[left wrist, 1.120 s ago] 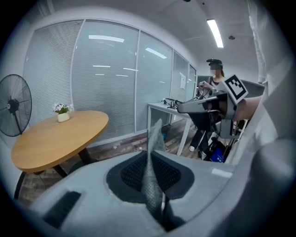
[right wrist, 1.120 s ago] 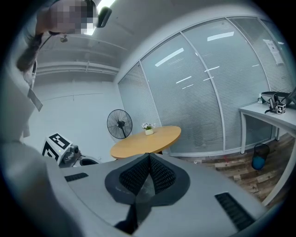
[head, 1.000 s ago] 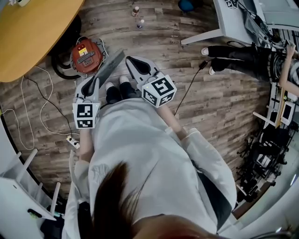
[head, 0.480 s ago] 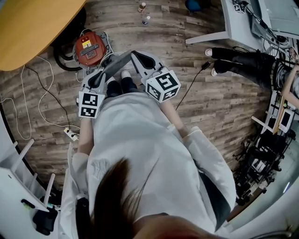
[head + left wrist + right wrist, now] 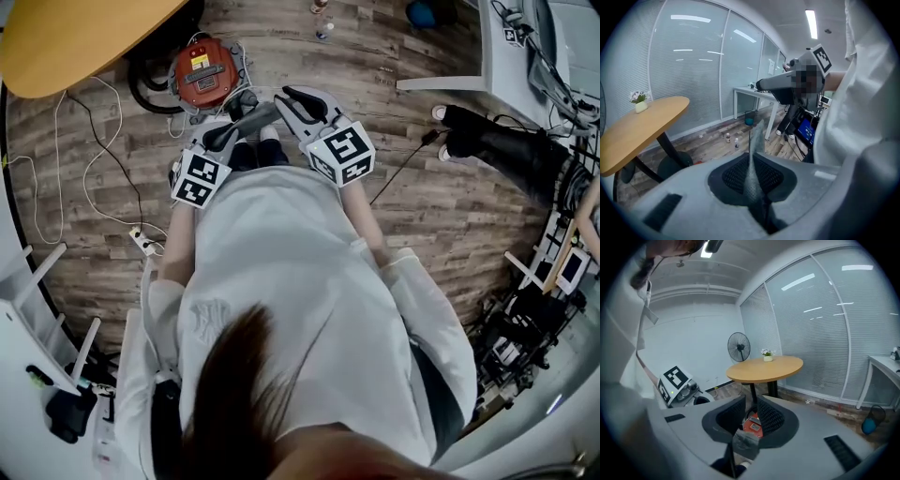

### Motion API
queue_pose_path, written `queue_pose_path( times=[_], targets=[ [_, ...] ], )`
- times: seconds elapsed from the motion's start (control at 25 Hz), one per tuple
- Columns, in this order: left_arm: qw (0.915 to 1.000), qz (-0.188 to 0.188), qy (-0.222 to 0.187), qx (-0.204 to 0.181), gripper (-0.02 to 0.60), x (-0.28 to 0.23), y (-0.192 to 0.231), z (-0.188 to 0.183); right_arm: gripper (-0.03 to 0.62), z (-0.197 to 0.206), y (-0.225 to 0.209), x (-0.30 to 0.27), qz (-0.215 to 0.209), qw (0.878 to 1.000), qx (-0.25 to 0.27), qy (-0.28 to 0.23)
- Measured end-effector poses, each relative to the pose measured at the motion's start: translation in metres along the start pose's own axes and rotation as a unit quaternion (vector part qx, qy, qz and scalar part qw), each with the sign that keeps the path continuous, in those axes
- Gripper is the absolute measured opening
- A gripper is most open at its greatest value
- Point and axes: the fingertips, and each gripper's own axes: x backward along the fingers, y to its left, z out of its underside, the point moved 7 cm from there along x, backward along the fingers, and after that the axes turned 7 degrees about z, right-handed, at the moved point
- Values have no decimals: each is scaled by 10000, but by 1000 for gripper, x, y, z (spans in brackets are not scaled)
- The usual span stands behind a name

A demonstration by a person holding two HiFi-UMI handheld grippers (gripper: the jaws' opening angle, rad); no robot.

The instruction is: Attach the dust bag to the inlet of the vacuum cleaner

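Carrying dust bag [image 5: 753, 145] to far vacuum cleaner [image 5: 204, 72]: my left fingers [image 5: 733, 174] pinched on it, right fingers [image 5: 774, 418] opening with its end between; next, locate inlet.

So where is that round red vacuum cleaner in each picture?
Head view: upper left, the round red vacuum cleaner on the floor beside the round wooden table.
Left gripper view: not made out; table at left.
Right gripper view: the vacuum cleaner low centre, below the table.
Shared landmark: the table.
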Motion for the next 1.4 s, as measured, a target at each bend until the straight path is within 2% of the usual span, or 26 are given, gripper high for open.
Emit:
queue_pose_path(
  times=[0.2,0.44,0.52,0.64,0.8,0.88,1.04,1.2,1.4],
  targets=[
    [9998,155,72,-86,38,-6,2,10,118,18,16,-20,-806,9910,827,673],
    [9993,347,106,-133,38,-12,2,18,172,39,33,-41,-1588,9648,1516,1448],
    [9990,385,154,-192,38,-15,3,18,175,45,38,-49,-1859,9513,1814,1662],
    [9984,395,255,-313,38,-18,4,20,178,55,45,-59,-2222,9226,2446,1990],
    [9974,398,363,-484,38,-20,3,23,178,77,54,-72,-2437,8801,3237,2475],
    [9967,410,429,-552,38,-21,4,25,164,86,56,-78,-2487,8647,3506,2599],
    [9949,449,561,-703,38,-26,7,29,106,93,55,-88,-2527,8536,3670,2699],
    [9933,552,652,-781,38,-31,5,31,98,100,53,-90,-2664,8442,3665,2865],
    [9899,716,754,-964,38,-37,6,31,82,110,55,-98,-2959,8061,4050,3140]
  ],
)
